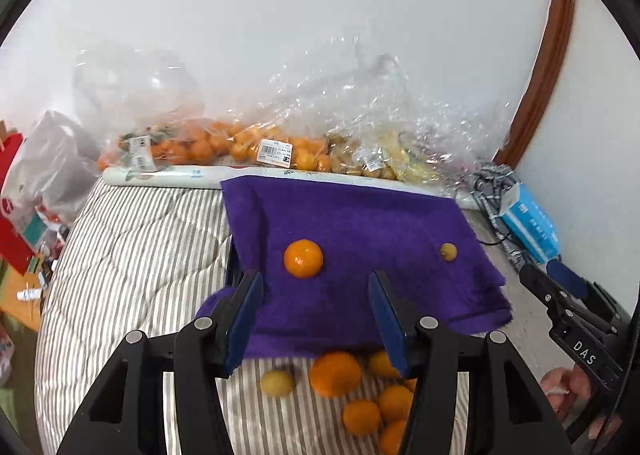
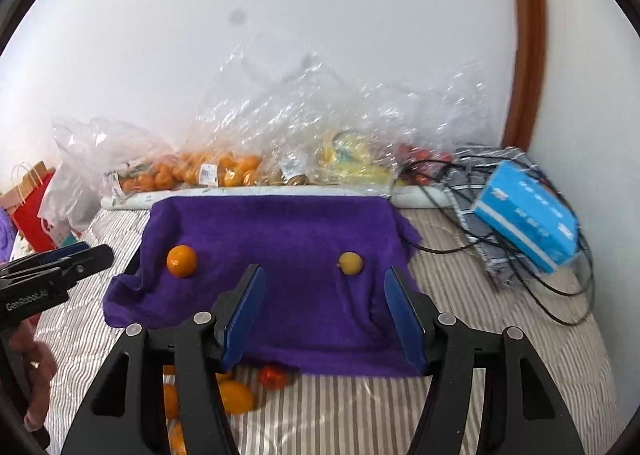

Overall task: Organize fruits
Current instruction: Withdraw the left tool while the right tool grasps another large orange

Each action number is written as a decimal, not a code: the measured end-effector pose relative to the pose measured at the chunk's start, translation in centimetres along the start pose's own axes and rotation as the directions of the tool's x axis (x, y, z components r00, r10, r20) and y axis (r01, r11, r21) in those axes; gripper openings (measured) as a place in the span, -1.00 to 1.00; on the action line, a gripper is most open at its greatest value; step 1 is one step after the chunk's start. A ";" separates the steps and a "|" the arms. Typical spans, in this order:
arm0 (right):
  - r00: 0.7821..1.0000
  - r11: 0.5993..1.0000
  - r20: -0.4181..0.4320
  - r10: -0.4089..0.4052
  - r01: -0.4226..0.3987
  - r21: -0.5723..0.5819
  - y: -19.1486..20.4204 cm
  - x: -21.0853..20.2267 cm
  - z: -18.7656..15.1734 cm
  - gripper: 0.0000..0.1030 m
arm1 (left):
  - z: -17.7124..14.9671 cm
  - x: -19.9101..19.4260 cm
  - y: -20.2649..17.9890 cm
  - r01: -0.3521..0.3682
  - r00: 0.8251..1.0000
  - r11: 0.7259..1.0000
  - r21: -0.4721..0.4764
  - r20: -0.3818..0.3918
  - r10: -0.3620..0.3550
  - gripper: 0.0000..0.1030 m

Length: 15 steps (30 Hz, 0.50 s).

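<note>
Both tools hang empty with jaws apart: the left tool (image 1: 316,319) near the tangerine (image 1: 303,258), the right tool (image 2: 324,315) near the small yellow fruit (image 2: 350,263), sorted apart on the purple towel (image 2: 280,227).

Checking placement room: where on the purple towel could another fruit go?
Purple fleece towel: bare between the round orange mandarin and small yellow fruit, and along its back half. Crowded: loose fruit pile below its near edge, bagged fruit against the wall.

Left gripper (image 1: 316,319): black frame, blue pads, silver screws.
Right gripper (image 2: 324,315): same build; white "DAS" lettering, lower right of left-wrist view.
</note>
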State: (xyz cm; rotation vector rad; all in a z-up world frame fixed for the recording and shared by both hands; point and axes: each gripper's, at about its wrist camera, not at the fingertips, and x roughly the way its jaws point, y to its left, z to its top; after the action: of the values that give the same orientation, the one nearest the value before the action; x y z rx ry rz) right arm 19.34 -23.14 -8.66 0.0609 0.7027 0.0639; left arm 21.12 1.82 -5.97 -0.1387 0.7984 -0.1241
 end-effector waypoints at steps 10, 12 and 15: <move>0.996 0.997 -0.038 0.075 -0.074 0.031 -0.2 -4.9 -3.0 0.20 | -3.8 -5.0 -1.1 -0.012 0.999 0.999 0.047 0.036 0.010 0.01; 0.996 0.996 -0.037 0.085 -0.084 0.024 -0.1 -5.7 -3.9 0.20 | -4.6 -5.5 -1.1 -0.018 0.999 0.998 0.052 0.034 0.017 0.01; 0.995 0.996 -0.036 0.094 -0.094 0.011 -0.1 -6.4 -5.0 0.20 | -5.5 -5.8 -1.1 -0.021 0.999 0.998 0.051 0.039 0.019 0.01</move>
State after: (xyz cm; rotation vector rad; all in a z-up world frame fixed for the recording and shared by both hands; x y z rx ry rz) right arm 11.20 -23.54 -8.37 0.1024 0.7362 0.1521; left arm 13.07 1.23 -5.48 -0.0841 0.7577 -0.1228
